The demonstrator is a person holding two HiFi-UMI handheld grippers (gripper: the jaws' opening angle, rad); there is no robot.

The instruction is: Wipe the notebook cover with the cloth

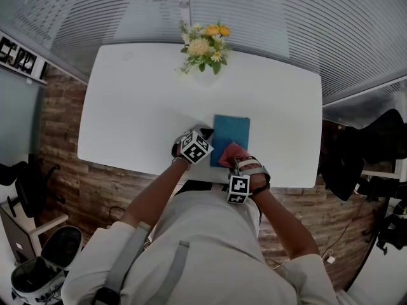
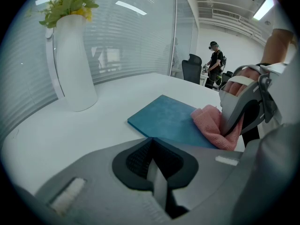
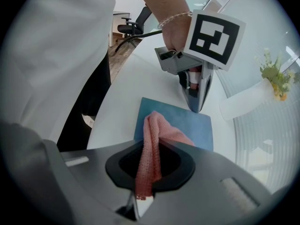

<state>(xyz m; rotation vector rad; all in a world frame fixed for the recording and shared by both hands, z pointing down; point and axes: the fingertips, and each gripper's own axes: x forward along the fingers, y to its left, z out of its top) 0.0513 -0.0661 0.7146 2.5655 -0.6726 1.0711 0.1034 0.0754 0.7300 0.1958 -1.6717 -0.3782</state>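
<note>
The flat teal rectangular notebook [image 1: 232,131] lies at the white table's [image 1: 140,107] six o'clock. The right gripper [image 3: 149,146] clamps the pink knitted cloth [image 1: 230,154] on its six o'clock edge. The left gripper [image 2: 154,156], closed and empty, sits at eight o'clock.

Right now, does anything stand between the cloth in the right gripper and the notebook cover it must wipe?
Nothing visible does. The pink cloth, clamped in the right gripper, rests on the near end of the blue notebook. The left gripper, shut and empty, sits beside the cover's left edge.

The cloth [image 1: 230,152] hides a corner of the notebook [image 1: 231,131], and the flowers [image 2: 70,3] are cut off above.
</note>
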